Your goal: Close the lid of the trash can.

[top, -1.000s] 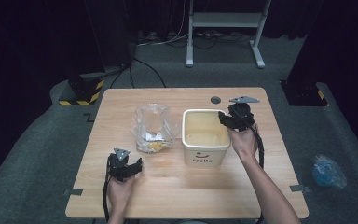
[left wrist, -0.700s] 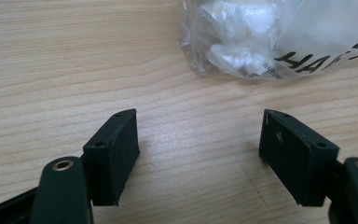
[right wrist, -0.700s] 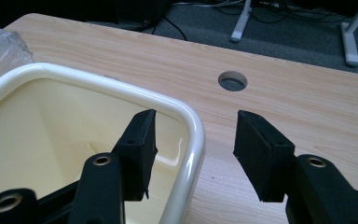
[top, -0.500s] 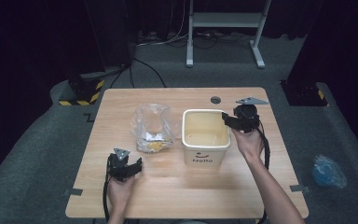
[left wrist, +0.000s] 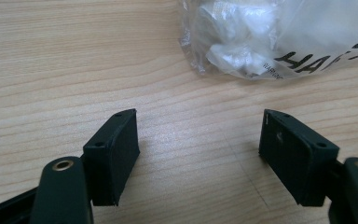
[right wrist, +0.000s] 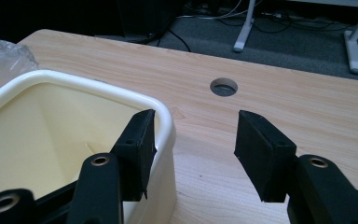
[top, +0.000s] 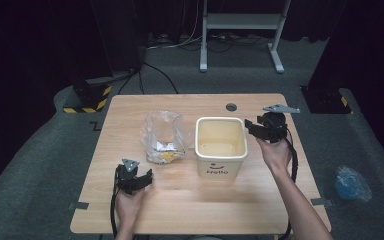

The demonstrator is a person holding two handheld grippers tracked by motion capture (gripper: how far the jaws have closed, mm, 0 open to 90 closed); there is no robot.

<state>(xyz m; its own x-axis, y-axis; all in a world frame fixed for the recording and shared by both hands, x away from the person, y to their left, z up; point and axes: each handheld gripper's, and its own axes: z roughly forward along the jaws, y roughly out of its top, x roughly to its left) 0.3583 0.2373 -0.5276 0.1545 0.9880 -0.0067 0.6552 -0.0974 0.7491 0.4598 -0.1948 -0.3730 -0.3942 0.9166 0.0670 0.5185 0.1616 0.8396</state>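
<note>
A cream square bin (top: 220, 145) marked "Hello" stands mid-table, and its rounded rim (right wrist: 98, 86) shows in the right gripper view. My right gripper (top: 254, 128) hovers at the bin's right side, its jaws pointed toward the rim. It (right wrist: 196, 121) is open: one jaw hangs over the rim's corner, the other over bare wood, and neither pad presses on anything. A crumpled clear plastic bag (top: 162, 136) with something yellow inside lies left of the bin. My left gripper (top: 142, 176) rests low near the front, just short of the bag (left wrist: 270, 37). It (left wrist: 198, 119) is open with nothing between its jaws.
A round cable hole (top: 231, 107) sits in the wooden table (top: 190, 210) behind the bin. On the floor lie a blue bag (top: 351, 183) at the right, a white stand (top: 240, 30) behind, and a yellow-striped block (top: 87, 97) at the left.
My right hand has drifted to the right, from above the bin's right rim to just outside it. The left hand, bag and bin have stayed put.
</note>
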